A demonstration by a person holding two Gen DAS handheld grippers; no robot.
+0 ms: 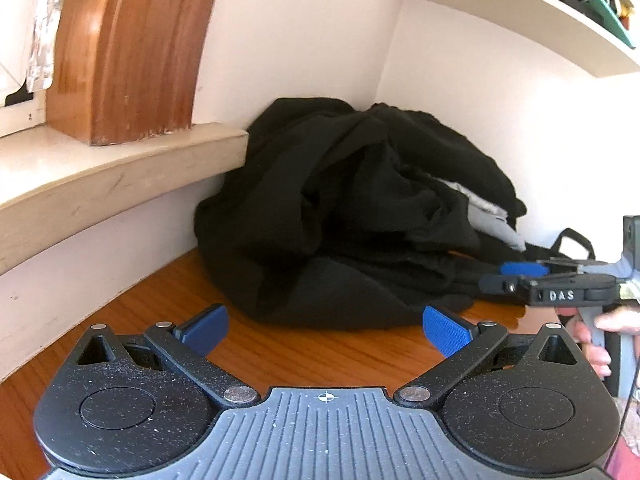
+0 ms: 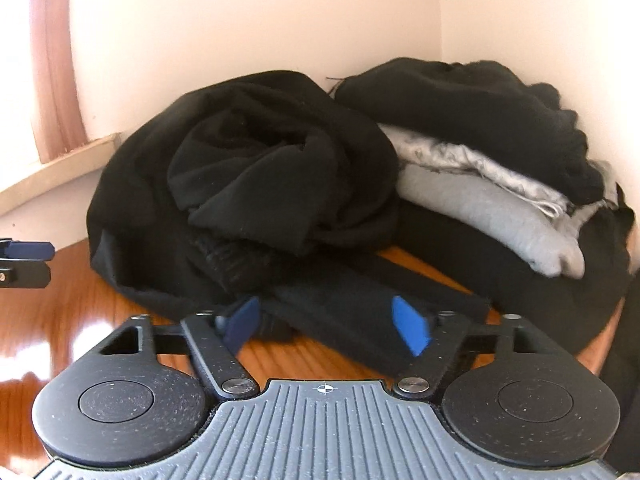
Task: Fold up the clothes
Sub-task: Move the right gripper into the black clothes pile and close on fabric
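Observation:
A crumpled black garment lies heaped on the wooden table in the wall corner. A flat black strip of it runs forward between the fingers of my right gripper. Those jaws straddle the strip, and the blue pads do not visibly press on it. My left gripper is open just short of the heap's near edge, with only bare wood between its fingers. Its tip shows at the left edge of the right wrist view.
Right of the heap is a stack of grey and black folded clothes. A window sill and a wooden frame border the left. A white shelf with books hangs above. A person's hand holds the right gripper.

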